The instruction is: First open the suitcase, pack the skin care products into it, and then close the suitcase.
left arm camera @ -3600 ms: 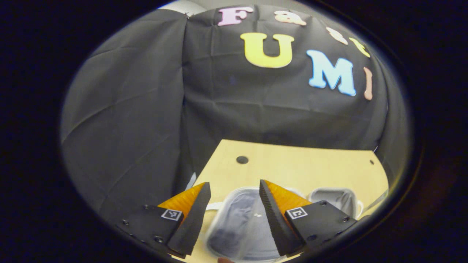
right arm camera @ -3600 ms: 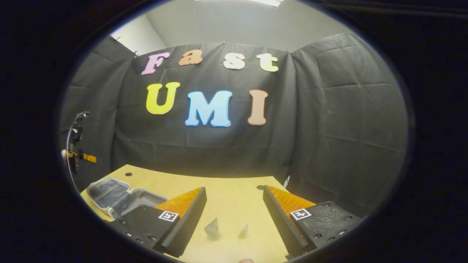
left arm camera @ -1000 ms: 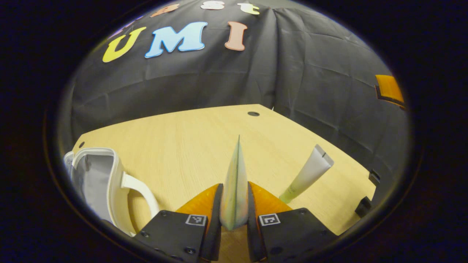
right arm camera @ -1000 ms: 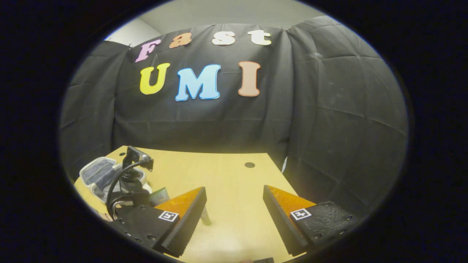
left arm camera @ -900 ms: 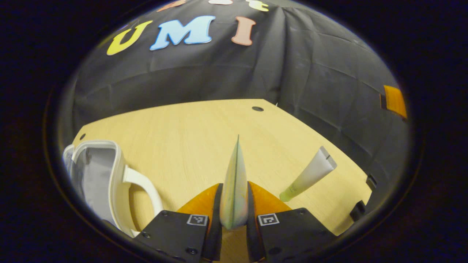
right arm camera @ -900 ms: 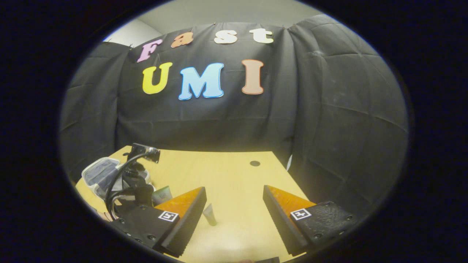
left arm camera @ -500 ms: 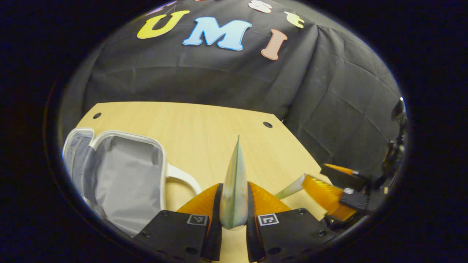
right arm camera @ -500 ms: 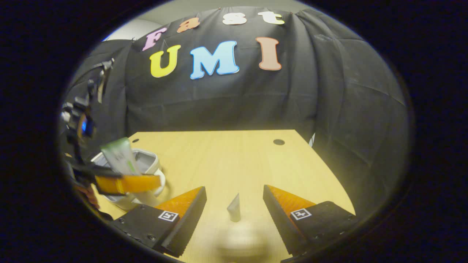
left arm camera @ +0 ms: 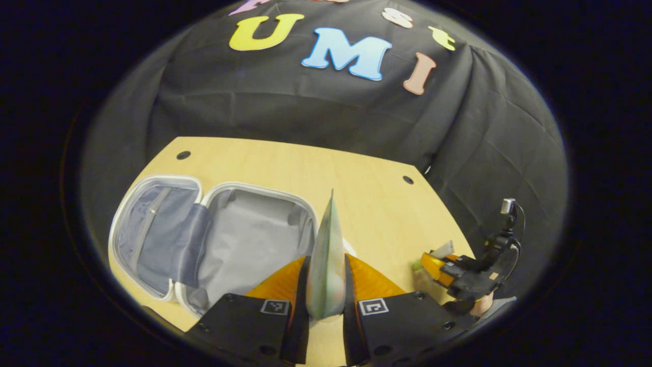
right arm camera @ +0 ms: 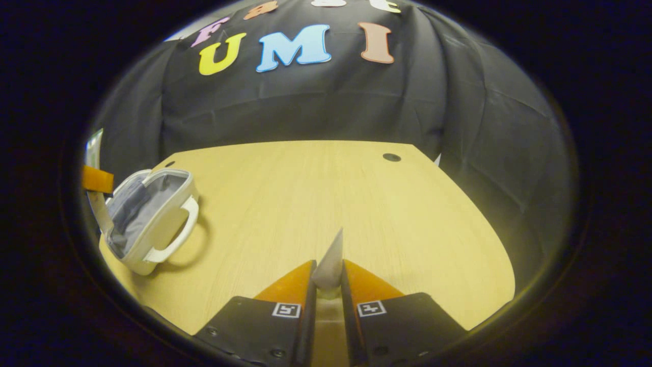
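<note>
The small white suitcase (left arm camera: pixel 168 295) lies open on the wooden table (left arm camera: pixel 356 173), its grey-lined halves spread flat. My left gripper (left arm camera: pixel 326 270) is shut on a pale green tube (left arm camera: pixel 328 229), held upright just right of the open case. In the right gripper view, my right gripper (right arm camera: pixel 327 275) is shut on a small grey-white tube (right arm camera: pixel 333 252) low over the table (right arm camera: pixel 331 183). The suitcase (right arm camera: pixel 147 219) sits far to its left. From the left gripper view, the right gripper (left arm camera: pixel 433 257) and a hand are at the table's right edge.
The suitcase's white handle (right arm camera: pixel 178 229) sticks out toward the table's middle. Dark round holes (right arm camera: pixel 391 157) mark the table's far corners. Black cloth walls close the booth behind and to the right. One finger of the left gripper (right arm camera: pixel 97 179) reaches in beside the case.
My right gripper has shut on the small tube that stood between its open fingers. The left gripper has swung left with its tube, bringing the open suitcase nearer.
</note>
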Motion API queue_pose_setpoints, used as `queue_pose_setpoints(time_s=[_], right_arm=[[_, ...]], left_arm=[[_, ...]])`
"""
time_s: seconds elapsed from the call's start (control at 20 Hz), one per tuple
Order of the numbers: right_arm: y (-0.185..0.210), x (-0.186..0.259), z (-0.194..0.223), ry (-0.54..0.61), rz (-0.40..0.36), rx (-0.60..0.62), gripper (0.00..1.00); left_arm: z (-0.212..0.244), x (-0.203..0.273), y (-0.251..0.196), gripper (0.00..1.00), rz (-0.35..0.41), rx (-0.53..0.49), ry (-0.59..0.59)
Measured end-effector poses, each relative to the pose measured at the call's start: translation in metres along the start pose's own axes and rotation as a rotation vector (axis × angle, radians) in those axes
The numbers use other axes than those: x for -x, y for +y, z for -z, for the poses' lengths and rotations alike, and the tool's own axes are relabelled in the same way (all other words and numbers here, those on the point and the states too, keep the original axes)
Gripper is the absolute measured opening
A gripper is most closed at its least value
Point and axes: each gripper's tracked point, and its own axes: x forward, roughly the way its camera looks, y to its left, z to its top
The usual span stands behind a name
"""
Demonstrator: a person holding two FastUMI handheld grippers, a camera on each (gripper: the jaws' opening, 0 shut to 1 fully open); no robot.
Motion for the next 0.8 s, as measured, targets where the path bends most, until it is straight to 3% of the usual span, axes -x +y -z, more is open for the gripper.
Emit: queue_pose_setpoints(time_s=[0.2,0.25,0.4,0.65,0.7,0.75,0.8], right_arm=[[0.027,0.037,-0.003,0.008,-0.032,-0.063,0.21],[0.038,0.047,-0.006,0.004,-0.050,-0.084,0.17],[0.076,0.079,-0.021,-0.005,-0.123,-0.139,0.21],[0.145,0.114,-0.038,-0.009,-0.221,-0.152,0.21],[0.160,0.117,-0.041,-0.007,-0.243,-0.149,0.17],[0.176,0.120,-0.044,-0.006,-0.264,-0.143,0.17],[0.190,0.120,-0.046,-0.002,-0.288,-0.135,0.21]], left_arm=[[0.017,-0.009,0.057,0.35,-0.084,-0.034,0.115],[0.023,-0.016,0.070,0.32,-0.101,-0.043,0.156],[0.048,-0.041,0.108,0.36,-0.153,-0.077,0.280],[0.066,-0.063,0.137,0.43,-0.163,-0.113,0.367],[0.063,-0.066,0.137,0.46,-0.149,-0.115,0.347],[0.057,-0.064,0.137,0.55,-0.149,-0.122,0.324],[0.051,-0.061,0.140,0.71,-0.148,-0.134,0.300]])
